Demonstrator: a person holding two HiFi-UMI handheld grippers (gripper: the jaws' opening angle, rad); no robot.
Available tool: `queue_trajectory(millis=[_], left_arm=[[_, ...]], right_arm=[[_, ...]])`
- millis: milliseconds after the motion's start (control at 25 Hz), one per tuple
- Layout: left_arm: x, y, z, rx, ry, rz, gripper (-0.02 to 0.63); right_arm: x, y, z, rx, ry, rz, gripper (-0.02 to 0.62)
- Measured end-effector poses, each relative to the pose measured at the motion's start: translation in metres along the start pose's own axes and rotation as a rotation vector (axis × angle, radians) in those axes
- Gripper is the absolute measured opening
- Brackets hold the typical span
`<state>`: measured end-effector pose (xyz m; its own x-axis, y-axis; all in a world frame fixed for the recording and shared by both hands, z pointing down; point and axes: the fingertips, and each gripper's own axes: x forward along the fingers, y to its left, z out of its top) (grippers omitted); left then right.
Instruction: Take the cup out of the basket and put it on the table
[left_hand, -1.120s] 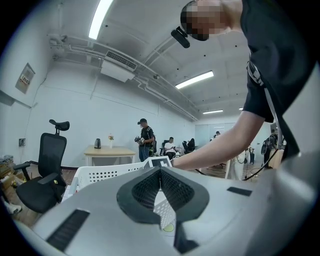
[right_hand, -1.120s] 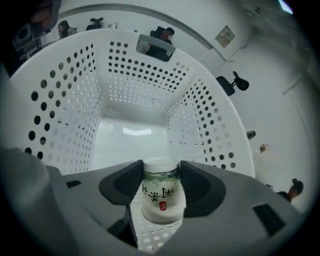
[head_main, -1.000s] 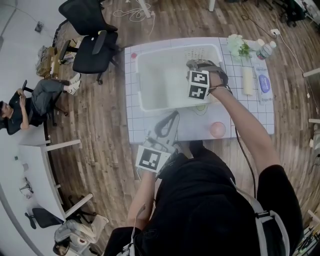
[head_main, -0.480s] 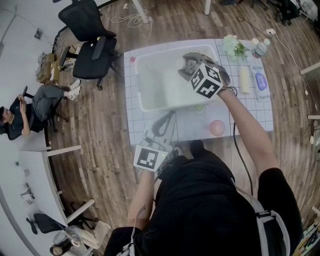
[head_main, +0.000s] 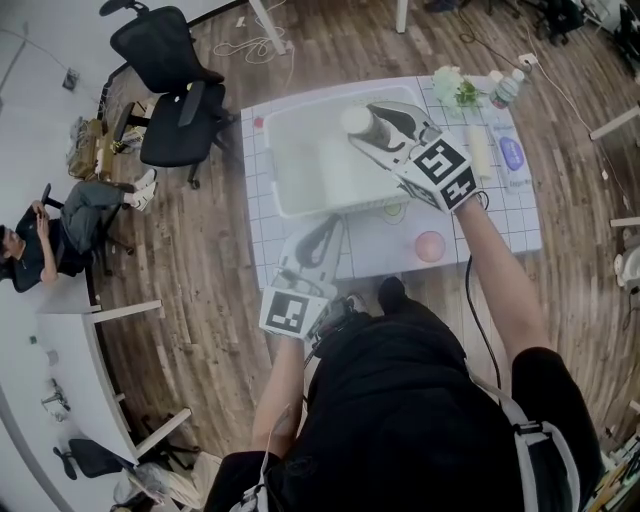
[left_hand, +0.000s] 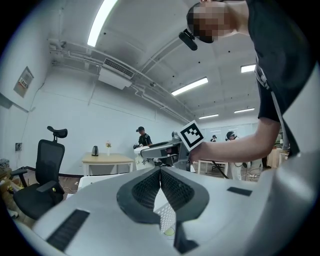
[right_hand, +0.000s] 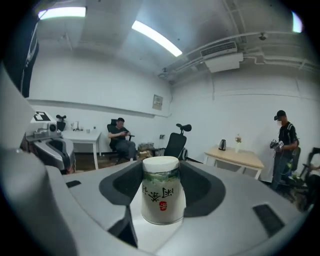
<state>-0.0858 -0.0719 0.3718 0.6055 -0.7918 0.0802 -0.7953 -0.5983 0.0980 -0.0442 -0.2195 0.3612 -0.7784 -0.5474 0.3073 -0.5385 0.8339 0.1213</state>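
Observation:
A white paper cup (right_hand: 161, 190) with a green band and red-stamped lettering is clamped between the jaws of my right gripper (right_hand: 161, 172). In the head view the cup (head_main: 357, 121) hangs above the white basket (head_main: 300, 175), held out by the right gripper (head_main: 366, 126), which points toward the basket's far side. The basket stands on the white gridded table (head_main: 495, 225). My left gripper (head_main: 318, 245) rests over the table's near edge with its jaws shut and nothing in them. In its own view the left gripper (left_hand: 160, 172) points level.
A pink round object (head_main: 430, 245) lies on the table near the front right. Flowers (head_main: 455, 88), a bottle (head_main: 505, 88), a white roll (head_main: 480, 150) and a blue pack (head_main: 511, 153) line the right side. A black office chair (head_main: 175, 90) stands left of the table.
The right gripper has risen out of the basket with the cup and rolled, so its marker cube now faces up. The left gripper has stayed put.

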Motion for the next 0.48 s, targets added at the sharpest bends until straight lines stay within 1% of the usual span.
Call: queue_trajectory(millis=[80,160,200,320,480], left_arm=[[-0.002,-0.003,0.003,-0.004,-0.028,-0.013,0.01],[-0.006,-0.006,0.006,-0.017,-0.044,-0.021,0.009],[-0.008,-0.007,0.007,-0.022,-0.043,-0.021,0.009],[-0.015,-0.006,0.002,0.0,-0.021,-0.022,0.011],[-0.021,-0.014,0.011,-0.014,-0.063,-0.052,0.011]], right_arm=[[-0.014,0.01,0.01,0.03,-0.058,0.005,0.249],[-0.025,0.023,0.017,0.05,-0.095,0.009,0.249],[-0.031,0.029,0.019,0.057,-0.107,0.01,0.249],[-0.045,0.046,0.021,0.072,-0.135,0.004,0.249],[-0.065,0.068,0.021,0.094,-0.168,-0.005,0.249]])
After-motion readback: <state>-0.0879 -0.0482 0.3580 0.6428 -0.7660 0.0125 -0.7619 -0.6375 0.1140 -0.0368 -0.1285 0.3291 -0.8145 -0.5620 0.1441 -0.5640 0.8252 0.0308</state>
